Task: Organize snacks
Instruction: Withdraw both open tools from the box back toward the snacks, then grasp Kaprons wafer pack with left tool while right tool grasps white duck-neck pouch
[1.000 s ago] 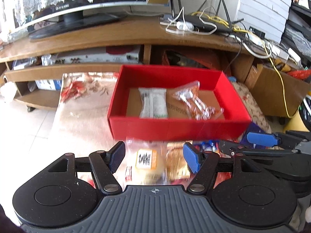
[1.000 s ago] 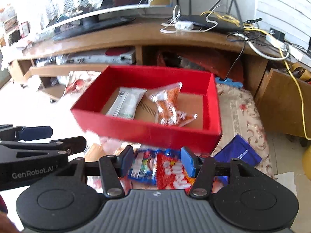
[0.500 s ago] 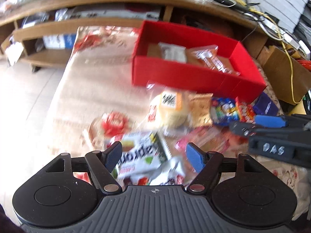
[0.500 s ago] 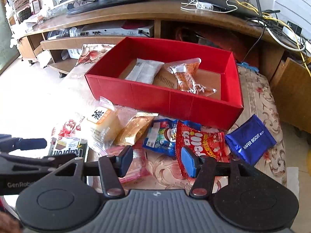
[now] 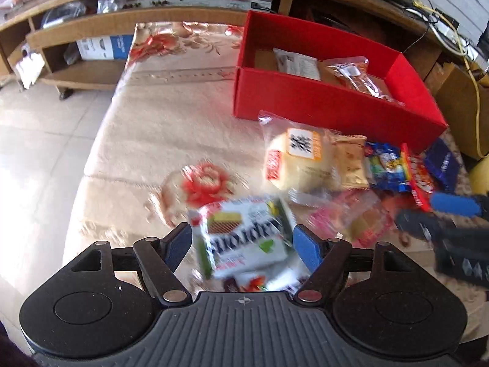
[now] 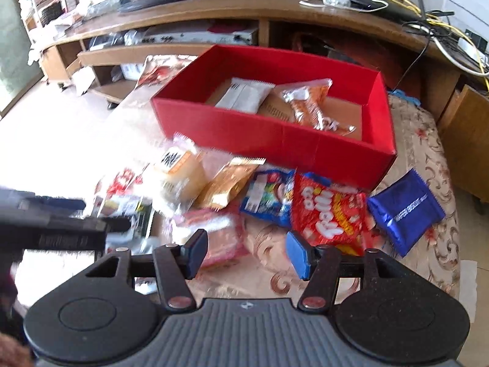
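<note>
A red box stands on a floral cloth and holds a white packet and an orange clear packet. Loose snacks lie in front of it: a bagged bun, a gold packet, a blue candy bag, a red bag and a dark blue wafer packet. My left gripper is open, straddling a white-green wafer pack without pressing it. My right gripper hovers over a pink packet, its jaws opening with nothing gripped.
A wooden TV stand with shelves runs along the back, with cables and a router on top. Tiled floor lies past the cloth's left edge. A wooden cabinet stands at the right.
Both grippers have tipped downward and come closer to the snack pile. The left one has moved over the wafer pack and its jaws have widened. The box's contents are unchanged.
</note>
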`<state>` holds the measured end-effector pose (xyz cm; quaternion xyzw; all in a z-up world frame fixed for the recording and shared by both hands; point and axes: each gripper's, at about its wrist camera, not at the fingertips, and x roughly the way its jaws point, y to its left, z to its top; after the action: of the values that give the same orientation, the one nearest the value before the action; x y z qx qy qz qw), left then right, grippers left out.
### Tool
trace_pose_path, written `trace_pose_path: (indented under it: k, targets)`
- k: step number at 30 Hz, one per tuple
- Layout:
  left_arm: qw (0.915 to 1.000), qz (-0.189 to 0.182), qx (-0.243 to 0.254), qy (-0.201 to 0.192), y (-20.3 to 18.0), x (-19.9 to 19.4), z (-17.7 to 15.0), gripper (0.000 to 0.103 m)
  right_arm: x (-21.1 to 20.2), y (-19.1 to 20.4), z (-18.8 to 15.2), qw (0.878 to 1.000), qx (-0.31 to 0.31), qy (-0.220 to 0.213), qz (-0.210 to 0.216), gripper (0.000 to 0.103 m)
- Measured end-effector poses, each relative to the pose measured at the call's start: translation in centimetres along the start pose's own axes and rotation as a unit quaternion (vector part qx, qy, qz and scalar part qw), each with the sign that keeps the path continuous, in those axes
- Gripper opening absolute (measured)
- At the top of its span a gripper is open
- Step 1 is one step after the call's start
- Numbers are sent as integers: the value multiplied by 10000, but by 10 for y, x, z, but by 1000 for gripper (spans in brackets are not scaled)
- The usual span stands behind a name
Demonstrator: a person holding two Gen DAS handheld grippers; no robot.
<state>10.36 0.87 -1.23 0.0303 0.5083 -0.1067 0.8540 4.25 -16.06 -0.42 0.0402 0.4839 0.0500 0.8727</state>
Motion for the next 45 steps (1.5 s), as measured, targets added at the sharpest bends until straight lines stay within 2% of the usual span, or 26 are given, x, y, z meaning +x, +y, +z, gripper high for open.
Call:
trace_pose_path:
  k: [3, 10, 13, 18, 22, 29, 34, 38, 42, 45]
  targets:
    - [10000, 30, 80, 41, 9, 11, 9, 78, -1, 9, -11, 9995, -6, 175, 257, 55]
    - [9992, -336, -29, 231, 20, 28, 14, 79, 16, 60, -37, 9908, -234, 880, 1004, 55]
    - [9991, -343, -134, 219, 25, 23, 15, 76, 24, 80, -35, 9915, -374, 858, 904, 55]
    - [9987, -365, -329, -161, 35, 9, 24, 81, 44, 98, -25, 9931, -247, 825, 800, 55]
    - [9983, -521, -223, -113, 28, 23, 34, 80, 48, 116, -26, 9929, -804, 717, 511, 57]
    - [9959, -889, -147, 56, 30, 48, 42, 82, 46, 81, -26, 9940, -627, 880, 161, 57]
    - [9963, -671, 520, 120, 20, 43, 26, 80, 45, 64, -25, 9944, -496, 929, -18, 57]
    - [9923, -702, 979, 280, 16, 34, 7, 82, 38, 54, -25, 9943, -511, 934, -50, 57]
    - [9812, -946, 1549, 650, 9, 22, -10, 82, 28, 44, -26, 9944, -541, 908, -67, 57]
    - [9747, -909, 1895, 762, 5, 16, -17, 82, 23, 46, -25, 9938, -731, 832, 46, 58]
